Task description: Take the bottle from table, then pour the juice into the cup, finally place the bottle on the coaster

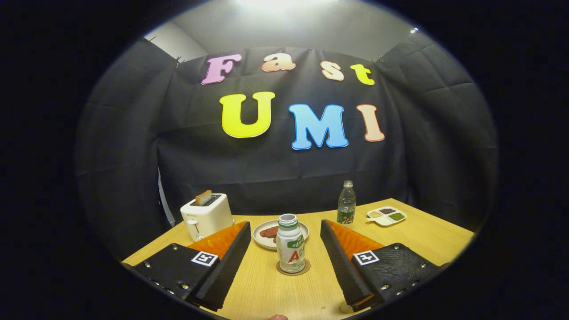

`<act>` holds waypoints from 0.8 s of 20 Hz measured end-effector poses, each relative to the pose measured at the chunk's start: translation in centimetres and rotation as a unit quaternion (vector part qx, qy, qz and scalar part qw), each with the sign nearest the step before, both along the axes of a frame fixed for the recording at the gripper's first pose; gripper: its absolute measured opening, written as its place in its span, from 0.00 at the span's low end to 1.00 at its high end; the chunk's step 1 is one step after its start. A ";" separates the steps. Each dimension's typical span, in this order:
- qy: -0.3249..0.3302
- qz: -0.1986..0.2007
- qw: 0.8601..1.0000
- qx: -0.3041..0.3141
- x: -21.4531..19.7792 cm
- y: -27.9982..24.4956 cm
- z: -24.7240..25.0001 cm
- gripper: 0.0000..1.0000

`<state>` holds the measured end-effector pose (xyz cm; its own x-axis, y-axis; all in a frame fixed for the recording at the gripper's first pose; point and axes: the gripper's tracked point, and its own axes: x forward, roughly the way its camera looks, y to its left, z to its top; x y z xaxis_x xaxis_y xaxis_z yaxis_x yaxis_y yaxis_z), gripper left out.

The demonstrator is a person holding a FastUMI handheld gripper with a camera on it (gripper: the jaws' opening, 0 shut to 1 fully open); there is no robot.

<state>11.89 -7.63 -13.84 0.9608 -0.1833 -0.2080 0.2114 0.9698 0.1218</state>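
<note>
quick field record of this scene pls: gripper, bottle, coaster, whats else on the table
gripper: open, fingers spread either side of the bottle, not touching it
bottle: white, upright, no cap, standing on the coaster
coaster: round, under the bottle
plate: just behind the bottle, dark food on it
toaster: white, far left, toast sticking up
clear bottle: far side, upright
divided dish: right of clear bottle
cup: cannot tell

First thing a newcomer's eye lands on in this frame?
Probably the white bottle, upright on a round coaster on the wooden table, between the fingers of the open gripper, which touch nothing. Next, the white toaster with a slice sticking up, beyond the left finger, and the plate of reddish food just behind the bottle.
</note>
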 end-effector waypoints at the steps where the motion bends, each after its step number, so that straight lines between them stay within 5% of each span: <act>1: -0.007 0.001 1.000 0.000 -0.7 -0.1 0.9 0.95; 16: -0.058 0.013 0.998 0.001 -7.8 -1.3 7.7 0.95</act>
<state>4.08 -8.96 -6.14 0.9827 -0.1582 -0.0960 0.1711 0.9744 0.1458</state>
